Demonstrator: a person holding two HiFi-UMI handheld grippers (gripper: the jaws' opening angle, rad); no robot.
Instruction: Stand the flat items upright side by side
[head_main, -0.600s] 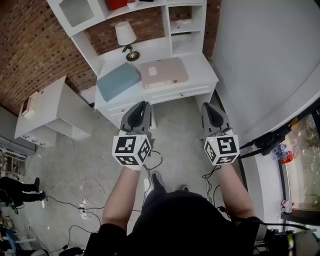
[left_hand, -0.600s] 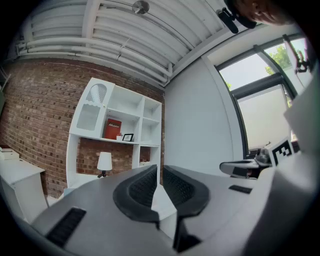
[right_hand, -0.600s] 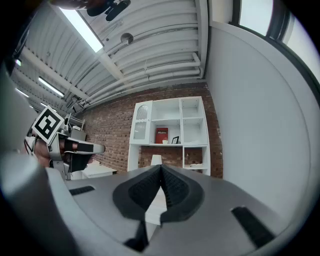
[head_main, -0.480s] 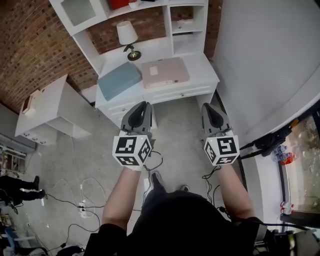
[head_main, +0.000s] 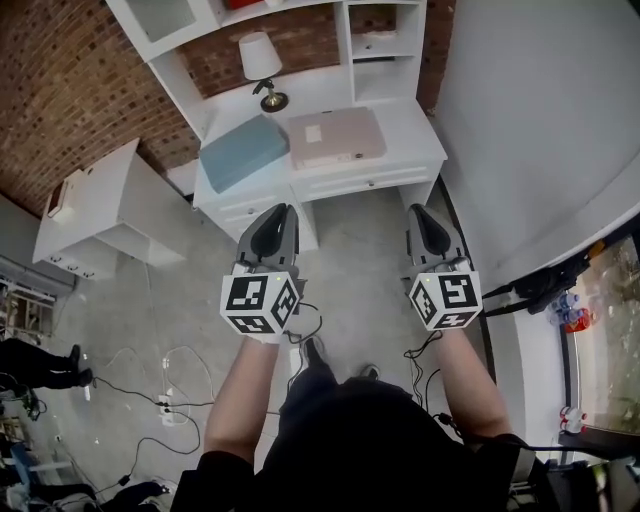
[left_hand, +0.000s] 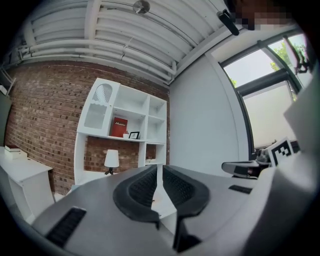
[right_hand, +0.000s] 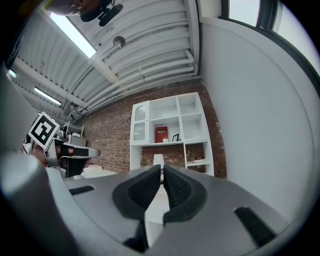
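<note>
A brick wall backs a white counter (head_main: 408, 128) with white shelves (head_main: 380, 45) rising above it, and a small lamp (head_main: 258, 62) stands at the rear of the counter. The blue flat item (head_main: 243, 151) lies flat just in front of the lamp. The pink flat item (head_main: 336, 137) lies flat in front of the lamp and to its right, just beside the blue one. Neither is upright yet.

Both look like stiff, slab-like cases with smooth covers, so I judge them rigid enough to tip up as one piece. They are likely middling in weight and a little slippery under rubber pads. The blue one looks thicker. A long edge seems the best hold, pinched across the thickness near its middle so the slab does not swing as it rises.

The left tongs (head_main: 283, 208) hang well in front of the lamp, out over the grey floor (head_main: 350, 250). They are pressed nearly together with only a thin slit between the ribbed pads, and nothing is in them. The right tongs (head_main: 420, 210) are level with them, further right of the lamp, pressed together and empty. Neither touches anything.
</note>
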